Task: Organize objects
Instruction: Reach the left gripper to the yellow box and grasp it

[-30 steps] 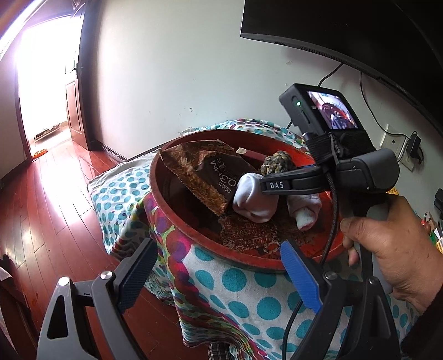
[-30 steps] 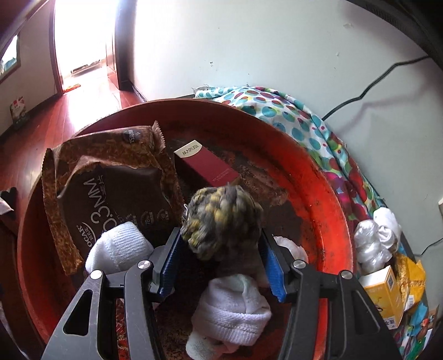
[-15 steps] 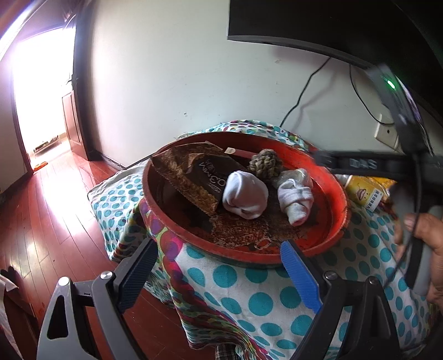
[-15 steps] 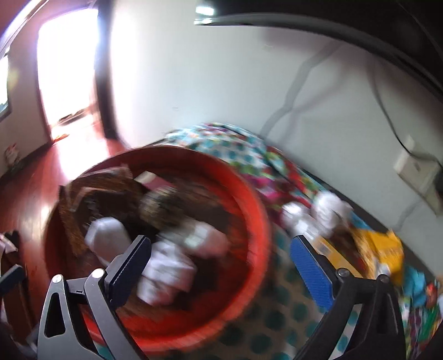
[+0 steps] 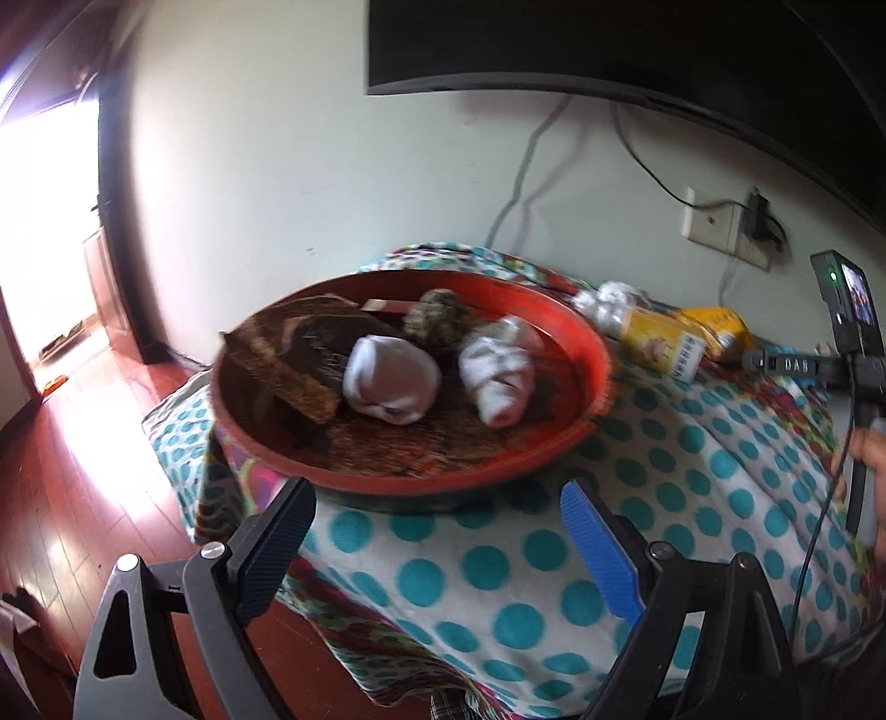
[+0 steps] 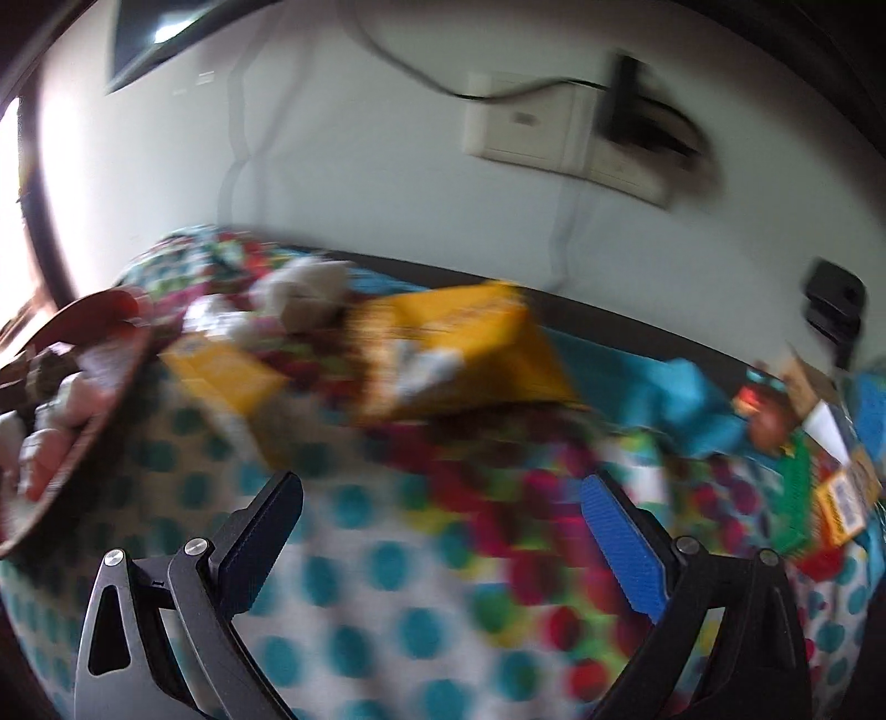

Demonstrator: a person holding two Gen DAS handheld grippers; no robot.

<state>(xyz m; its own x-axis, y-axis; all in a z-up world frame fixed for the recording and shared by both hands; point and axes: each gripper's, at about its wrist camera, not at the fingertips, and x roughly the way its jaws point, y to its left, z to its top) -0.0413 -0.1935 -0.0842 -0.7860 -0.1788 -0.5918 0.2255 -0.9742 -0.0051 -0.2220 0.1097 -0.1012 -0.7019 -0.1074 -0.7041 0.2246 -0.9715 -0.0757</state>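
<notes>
Covering the table, a white cloth with teal dots (image 5: 653, 471) takes up most of both views; a multicoloured patterned band runs along its far side. Wall behind carries a dark screen (image 5: 609, 44) and a socket plate (image 5: 711, 224) with cables.

Round red tray (image 5: 587, 354) sits on the cloth's left part. Inside it, left to right: brown snack bag (image 5: 288, 360), white sock ball (image 5: 390, 382), second white sock bundle (image 5: 498, 371). Behind them, an olive-and-yellow knitted ball (image 5: 437, 315) and a dark red box (image 5: 387, 306), partly hidden.

Right of the tray, on the cloth: yellow packet (image 6: 459, 354), yellow box (image 5: 662, 346), white crumpled bundle (image 5: 609, 302). Far right shows more small packages, too blurred to name.

Left gripper (image 5: 437, 548) hangs before the tray's near rim, jaws spread wide, nothing between them. Right gripper (image 6: 443, 543) is over the dotted cloth right of the tray, jaws likewise spread and empty; its view is motion-blurred. A hand (image 5: 869, 471) holds it at the left view's right edge.
</notes>
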